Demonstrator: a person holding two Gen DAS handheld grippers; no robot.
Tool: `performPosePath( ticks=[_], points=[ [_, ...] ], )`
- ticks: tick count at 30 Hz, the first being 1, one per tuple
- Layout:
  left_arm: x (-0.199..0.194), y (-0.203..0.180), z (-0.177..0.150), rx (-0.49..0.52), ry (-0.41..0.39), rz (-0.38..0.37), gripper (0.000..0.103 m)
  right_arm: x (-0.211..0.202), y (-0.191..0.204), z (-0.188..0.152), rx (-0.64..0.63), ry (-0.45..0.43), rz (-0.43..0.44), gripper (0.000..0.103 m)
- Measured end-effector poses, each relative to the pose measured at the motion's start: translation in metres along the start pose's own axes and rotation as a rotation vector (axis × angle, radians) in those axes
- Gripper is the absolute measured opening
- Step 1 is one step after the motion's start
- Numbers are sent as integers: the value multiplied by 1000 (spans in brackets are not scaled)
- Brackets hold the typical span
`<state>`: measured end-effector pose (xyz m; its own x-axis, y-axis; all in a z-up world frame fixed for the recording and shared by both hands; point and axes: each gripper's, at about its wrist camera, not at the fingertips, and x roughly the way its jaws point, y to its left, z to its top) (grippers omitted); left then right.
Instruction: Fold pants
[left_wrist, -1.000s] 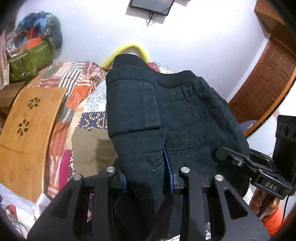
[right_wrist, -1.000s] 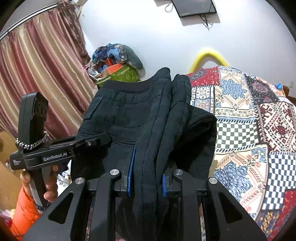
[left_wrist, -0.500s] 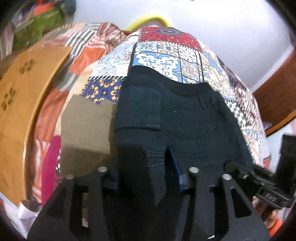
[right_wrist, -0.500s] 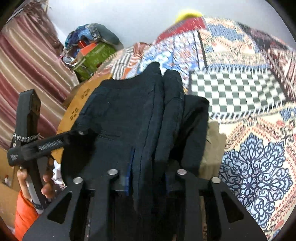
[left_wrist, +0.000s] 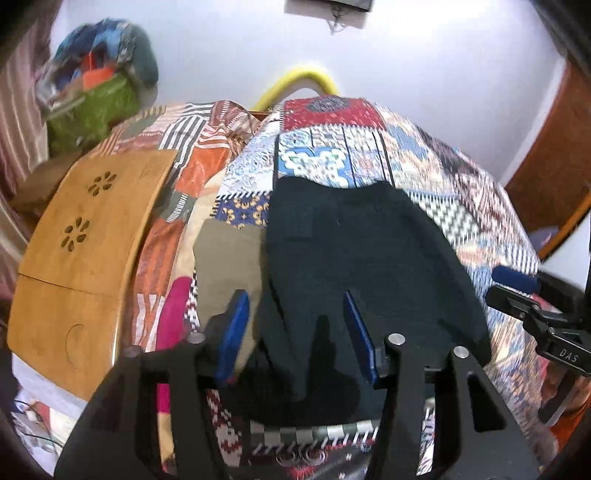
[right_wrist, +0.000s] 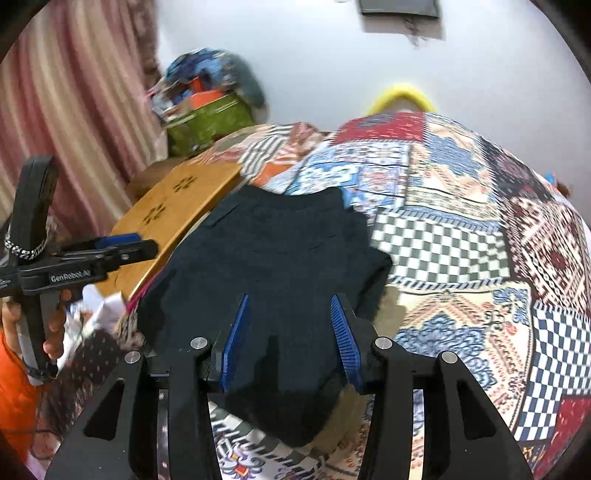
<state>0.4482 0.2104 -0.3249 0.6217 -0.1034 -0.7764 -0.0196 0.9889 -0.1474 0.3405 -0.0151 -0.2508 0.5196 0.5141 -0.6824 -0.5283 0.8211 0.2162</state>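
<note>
The dark navy pants (left_wrist: 362, 258) lie folded into a compact bundle on the patchwork bedspread (left_wrist: 436, 173), also seen in the right wrist view (right_wrist: 273, 258). My left gripper (left_wrist: 295, 332) is open, its blue pads spread over the bundle's near left edge, holding nothing. My right gripper (right_wrist: 290, 336) is open too, spread over the bundle's near edge. Each gripper shows from the side in the other's view: the right one (left_wrist: 517, 291), the left one (right_wrist: 122, 245).
A folded olive-brown garment (left_wrist: 229, 258) lies under the pants' left side. A wooden lap table (left_wrist: 85, 240) rests on the bed to the left. A green bag with clothes (right_wrist: 207, 118) stands by the wall, near the pink curtain (right_wrist: 70, 110).
Both grippers lowered the folded pants onto the bed and opened, letting go. The bundle now rests flat next to the olive garment.
</note>
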Motion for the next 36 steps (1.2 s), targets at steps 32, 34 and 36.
performPosePath(
  ticks=[32, 34, 36],
  points=[
    [-240, -95, -60, 56, -382, 42, 24, -229, 47, -28, -28, -313, 10, 38],
    [-274, -106, -69, 70, -434, 37, 27, -256, 59, -33, -54, -377, 26, 38],
    [-308, -117, -79, 86, -488, 38, 27, -283, 71, -38, -66, -433, 28, 38]
  ],
)
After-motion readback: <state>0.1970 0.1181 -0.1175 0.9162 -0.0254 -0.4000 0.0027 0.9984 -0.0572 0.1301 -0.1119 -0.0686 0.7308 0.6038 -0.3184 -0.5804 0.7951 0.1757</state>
